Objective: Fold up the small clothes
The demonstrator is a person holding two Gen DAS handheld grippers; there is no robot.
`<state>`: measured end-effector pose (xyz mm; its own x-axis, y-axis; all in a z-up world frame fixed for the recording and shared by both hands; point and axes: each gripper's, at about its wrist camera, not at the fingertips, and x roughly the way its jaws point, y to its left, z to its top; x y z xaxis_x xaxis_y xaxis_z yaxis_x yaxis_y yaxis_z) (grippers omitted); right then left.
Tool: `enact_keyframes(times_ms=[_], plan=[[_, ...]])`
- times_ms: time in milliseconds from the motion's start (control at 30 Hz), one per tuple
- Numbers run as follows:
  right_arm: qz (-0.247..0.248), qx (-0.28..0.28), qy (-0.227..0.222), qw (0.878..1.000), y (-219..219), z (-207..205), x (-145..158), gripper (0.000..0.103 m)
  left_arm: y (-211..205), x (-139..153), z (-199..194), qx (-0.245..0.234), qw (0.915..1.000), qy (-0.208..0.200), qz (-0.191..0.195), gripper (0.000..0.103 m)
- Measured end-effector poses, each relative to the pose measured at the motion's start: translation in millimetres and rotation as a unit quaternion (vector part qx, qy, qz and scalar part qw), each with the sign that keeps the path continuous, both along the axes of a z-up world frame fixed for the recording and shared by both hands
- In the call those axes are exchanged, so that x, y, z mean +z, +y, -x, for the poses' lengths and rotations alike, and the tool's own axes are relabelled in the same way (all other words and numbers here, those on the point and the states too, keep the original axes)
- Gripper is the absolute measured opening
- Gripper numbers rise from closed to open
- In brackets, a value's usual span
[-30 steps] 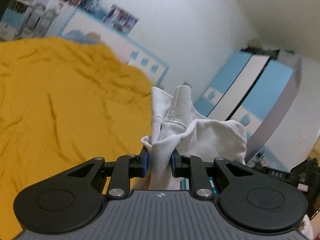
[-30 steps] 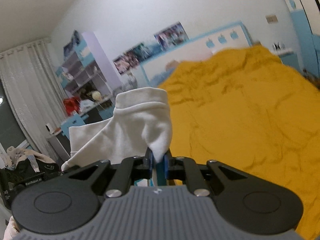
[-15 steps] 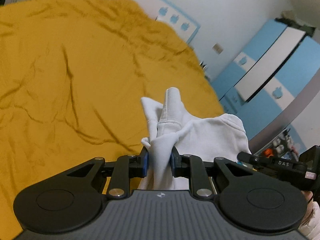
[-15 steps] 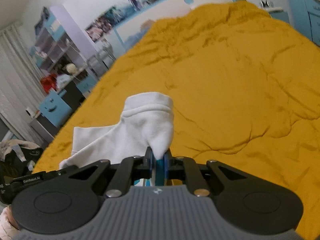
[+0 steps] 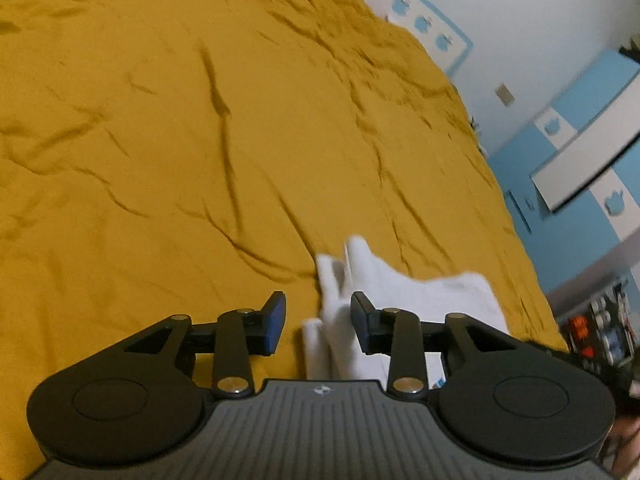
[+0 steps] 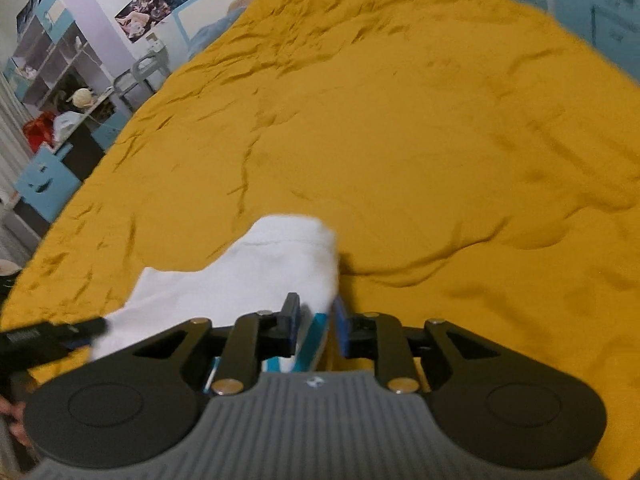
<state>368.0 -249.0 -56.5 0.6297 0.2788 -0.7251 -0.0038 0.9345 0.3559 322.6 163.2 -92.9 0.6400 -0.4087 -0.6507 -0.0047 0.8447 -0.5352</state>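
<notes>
Wide mustard bedspread, creased all over, and the white garment lies on it, soft, bunched and blurred. Left gripper gapes wide, cloth between its fingers, nearer the right one. Right gripper stands narrowly parted, the garment's edge at its fingers.

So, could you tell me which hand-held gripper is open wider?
The left hand-held gripper: its jaws stand clearly wider apart around the white garment than the right's.
</notes>
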Motion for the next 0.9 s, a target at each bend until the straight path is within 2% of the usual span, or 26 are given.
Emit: enact_keyframes(times_ms=[67,167,300,400,500,600,633,733,900], plan=[[0.016,0.003,-0.017,1.0,-2,14,10,0.015,0,11,6,-0.006,0.9999,-0.015,0.006,0.04],[0.002,0.038,-0.031,0.999,2,38,20,0.013,-15,24,20,-0.044,0.9984,-0.034,0.01,0.038],[0.014,0.085,-0.03,0.996,23,55,13,0.012,-45,17,27,-0.078,0.9959,-0.033,-0.03,0.032],[0.031,0.074,-0.019,0.997,29,54,-5,0.008,-52,1,21,-0.073,0.9956,-0.008,-0.057,0.024],[0.026,0.061,-0.005,0.998,23,52,-22,0.002,-47,-11,19,-0.067,0.9954,0.013,-0.067,0.007],[0.021,0.052,-0.006,0.998,21,54,-24,0.002,-45,-6,20,-0.059,0.9959,0.014,-0.066,0.006],[0.026,0.051,-0.009,0.998,22,57,-20,0.006,-44,-1,23,-0.057,0.9961,0.009,-0.066,0.007],[0.043,0.052,-0.022,0.997,23,71,-5,0.006,-42,15,33,-0.056,0.9966,-0.005,-0.061,0.008],[0.043,0.068,-0.044,0.996,23,109,27,0.008,-50,48,70,-0.089,0.993,-0.041,-0.066,0.008]])
